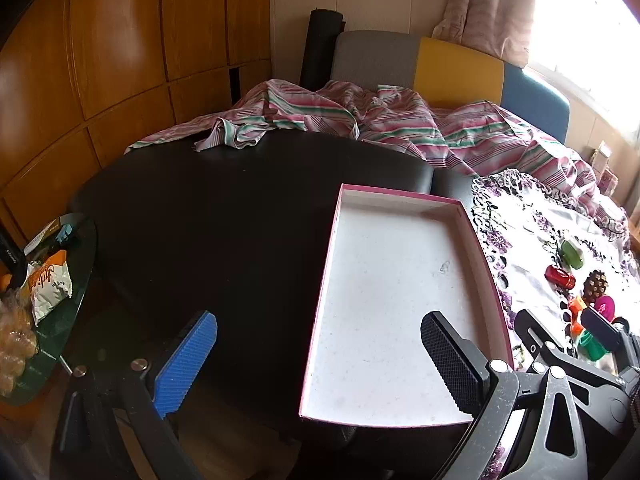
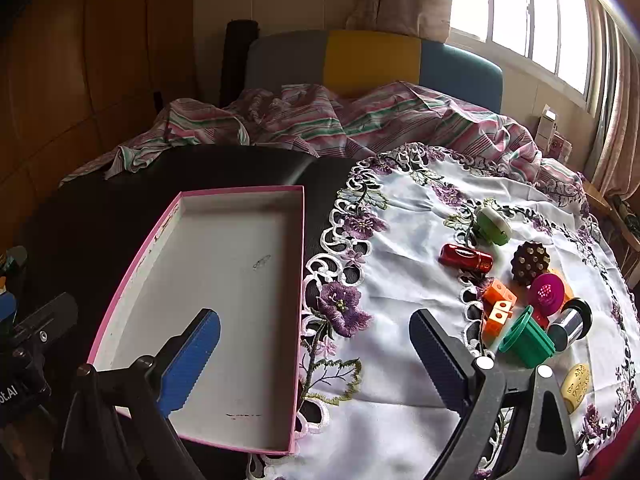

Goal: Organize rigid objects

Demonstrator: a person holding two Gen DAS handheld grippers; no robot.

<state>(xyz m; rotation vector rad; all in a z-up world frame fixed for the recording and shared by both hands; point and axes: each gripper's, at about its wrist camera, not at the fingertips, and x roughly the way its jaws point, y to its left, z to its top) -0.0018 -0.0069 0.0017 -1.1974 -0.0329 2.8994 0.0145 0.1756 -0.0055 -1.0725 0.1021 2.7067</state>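
Yellow oval piece (image 2: 575, 381) in R view only.

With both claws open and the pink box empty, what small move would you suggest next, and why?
I would probably ease the right claw forward and rightward toward the green cup, the nearest of the small items clustered on the embroidered cloth. Both claws hold nothing, the pink box holds nothing, and the left claw hovers by the box, far from the items.

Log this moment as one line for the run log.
left tongs open, empty | right tongs open, empty | pink box empty | small objects on floral cloth
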